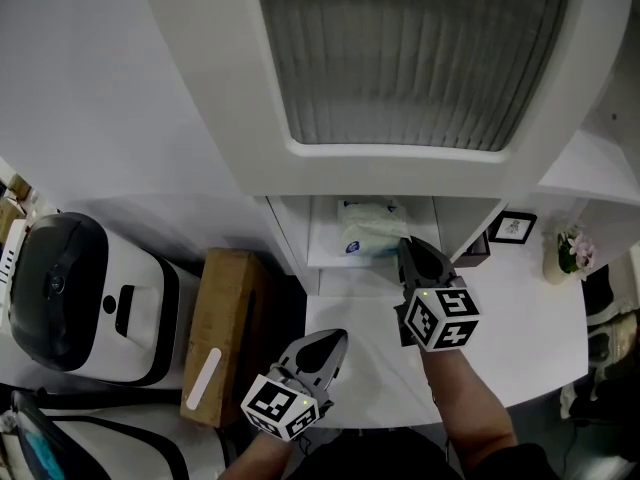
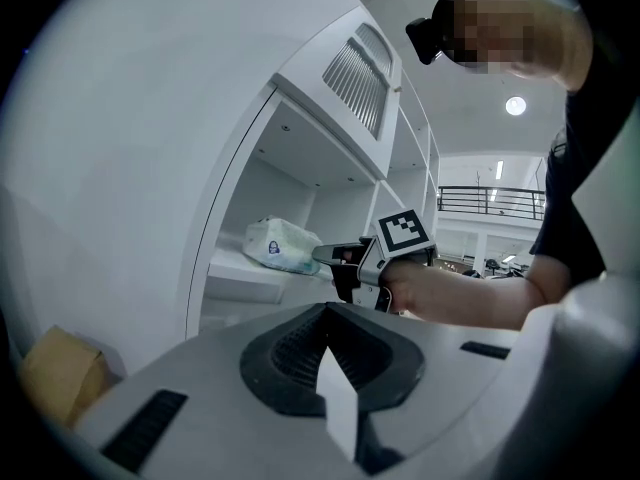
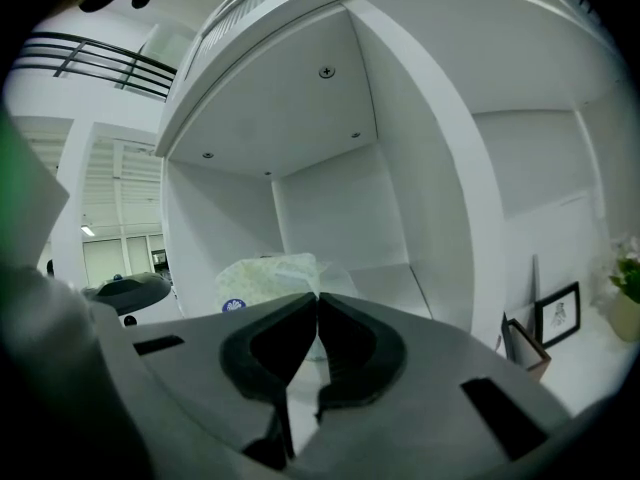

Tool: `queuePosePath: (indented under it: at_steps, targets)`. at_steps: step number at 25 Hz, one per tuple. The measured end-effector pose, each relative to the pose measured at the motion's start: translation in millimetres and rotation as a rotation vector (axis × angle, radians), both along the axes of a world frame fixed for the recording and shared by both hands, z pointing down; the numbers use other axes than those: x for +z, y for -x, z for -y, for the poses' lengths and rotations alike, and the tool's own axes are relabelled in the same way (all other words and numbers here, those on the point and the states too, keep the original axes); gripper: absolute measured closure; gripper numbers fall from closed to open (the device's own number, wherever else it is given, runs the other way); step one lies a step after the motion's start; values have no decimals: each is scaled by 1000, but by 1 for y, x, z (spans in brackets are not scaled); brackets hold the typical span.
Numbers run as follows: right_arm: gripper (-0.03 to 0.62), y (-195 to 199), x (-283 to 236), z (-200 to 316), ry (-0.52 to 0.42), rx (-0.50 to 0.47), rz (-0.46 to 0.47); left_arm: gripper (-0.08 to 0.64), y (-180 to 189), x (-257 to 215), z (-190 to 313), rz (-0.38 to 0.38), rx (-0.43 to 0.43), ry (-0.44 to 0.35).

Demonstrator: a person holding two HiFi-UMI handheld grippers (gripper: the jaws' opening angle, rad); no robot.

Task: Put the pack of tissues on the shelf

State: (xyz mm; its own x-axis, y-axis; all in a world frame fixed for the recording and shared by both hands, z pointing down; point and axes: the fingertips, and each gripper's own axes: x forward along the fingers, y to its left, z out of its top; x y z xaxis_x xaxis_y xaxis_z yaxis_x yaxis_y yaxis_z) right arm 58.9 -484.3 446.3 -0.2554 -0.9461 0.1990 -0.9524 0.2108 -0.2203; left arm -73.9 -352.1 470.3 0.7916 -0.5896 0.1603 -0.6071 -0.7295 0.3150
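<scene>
There is one shelf, an open white compartment, and everything else is counted from it. One pack of tissues lies inside it. One ribbed panel sits above it.

There are two grippers, each carrying one marker cube. The right gripper is at the shelf's mouth and the left gripper is in front of the shelf and lower.

To the left of the shelf are one cardboard box and, farther left, one white-and-black appliance.

To the right of the shelf are two picture frames, a small one and a darker one nearer the shelf. Beyond them is one vase of flowers.
</scene>
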Motion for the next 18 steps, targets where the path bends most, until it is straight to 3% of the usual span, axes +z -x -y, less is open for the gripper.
queuePosePath:
  at_steps: [18]
  targets:
    - [575, -5, -4, -13, -24, -8, -3, 557, -7, -2, -14, -3, -15, -3]
